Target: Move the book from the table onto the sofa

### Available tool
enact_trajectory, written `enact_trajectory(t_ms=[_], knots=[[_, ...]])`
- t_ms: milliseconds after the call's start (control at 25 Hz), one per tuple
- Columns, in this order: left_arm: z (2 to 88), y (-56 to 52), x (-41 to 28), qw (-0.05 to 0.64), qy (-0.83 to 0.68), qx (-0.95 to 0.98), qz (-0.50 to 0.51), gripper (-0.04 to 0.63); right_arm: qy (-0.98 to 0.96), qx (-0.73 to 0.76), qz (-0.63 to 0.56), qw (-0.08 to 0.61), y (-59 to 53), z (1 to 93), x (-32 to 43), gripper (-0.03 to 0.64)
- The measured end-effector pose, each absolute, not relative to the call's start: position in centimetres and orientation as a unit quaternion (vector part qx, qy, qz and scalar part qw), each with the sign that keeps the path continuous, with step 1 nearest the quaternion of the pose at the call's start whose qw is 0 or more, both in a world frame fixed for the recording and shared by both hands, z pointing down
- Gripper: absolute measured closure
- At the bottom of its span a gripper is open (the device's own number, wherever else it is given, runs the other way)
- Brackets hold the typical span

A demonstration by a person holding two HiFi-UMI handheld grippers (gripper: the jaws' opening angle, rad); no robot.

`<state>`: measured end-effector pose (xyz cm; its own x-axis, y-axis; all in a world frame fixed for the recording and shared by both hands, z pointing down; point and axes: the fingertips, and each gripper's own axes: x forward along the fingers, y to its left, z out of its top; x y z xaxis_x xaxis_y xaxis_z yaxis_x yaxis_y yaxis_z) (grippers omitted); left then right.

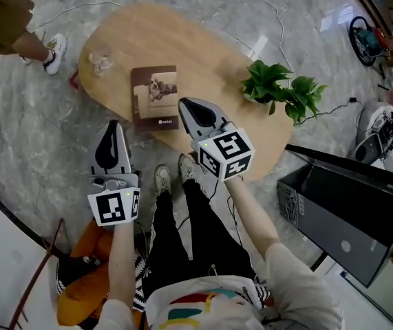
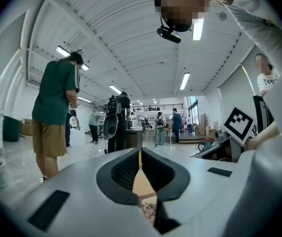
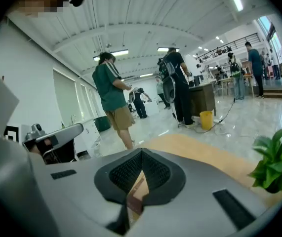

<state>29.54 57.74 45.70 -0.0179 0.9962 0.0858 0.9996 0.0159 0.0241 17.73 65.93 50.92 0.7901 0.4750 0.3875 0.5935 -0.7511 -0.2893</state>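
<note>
wooden oval table (image 1: pixel 203 53) holds a flat brown book (image 1: pixel 155 96); left gripper (image 1: pixel 115 125) and right gripper (image 1: pixel 184 104) are closed, empty.

A bystander (image 1: pixel 7 19) beside the table (image 1: pixel 196 53) is cut off at the edge, and print on the book (image 1: pixel 155 96) is unreadable.

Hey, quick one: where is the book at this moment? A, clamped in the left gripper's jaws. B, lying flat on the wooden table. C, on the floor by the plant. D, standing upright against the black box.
B: the book lies flat on the wooden table, while the left gripper and right gripper both have their jaws shut on nothing.
</note>
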Motion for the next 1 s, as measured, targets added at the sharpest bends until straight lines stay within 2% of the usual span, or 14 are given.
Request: enact_trajectory(t_ms=[280,440,760,1000], knots=[[57.7,55.7,31.7,0.031,-0.682,-0.721,-0.117,0.582,-0.251,-0.903,-0.249,0.246,65.7,65.6,20.7,0.604],[63.1,54.1,33.2,0.032,-0.652,-0.740,-0.166,0.523,-0.235,-0.891,-0.299,0.247,65.2,70.6,22.3,0.604],[67.7,53.7,33.6,0.065,-0.651,-0.731,-0.196,0.502,-0.229,-0.884,-0.331,0.235,65.2,73.4,24.4,0.605],[69.6,55.0,33.8,0.061,-0.658,-0.717,-0.222,0.450,-0.234,-0.876,-0.349,0.237,65.0,74.5,24.2,0.605]])
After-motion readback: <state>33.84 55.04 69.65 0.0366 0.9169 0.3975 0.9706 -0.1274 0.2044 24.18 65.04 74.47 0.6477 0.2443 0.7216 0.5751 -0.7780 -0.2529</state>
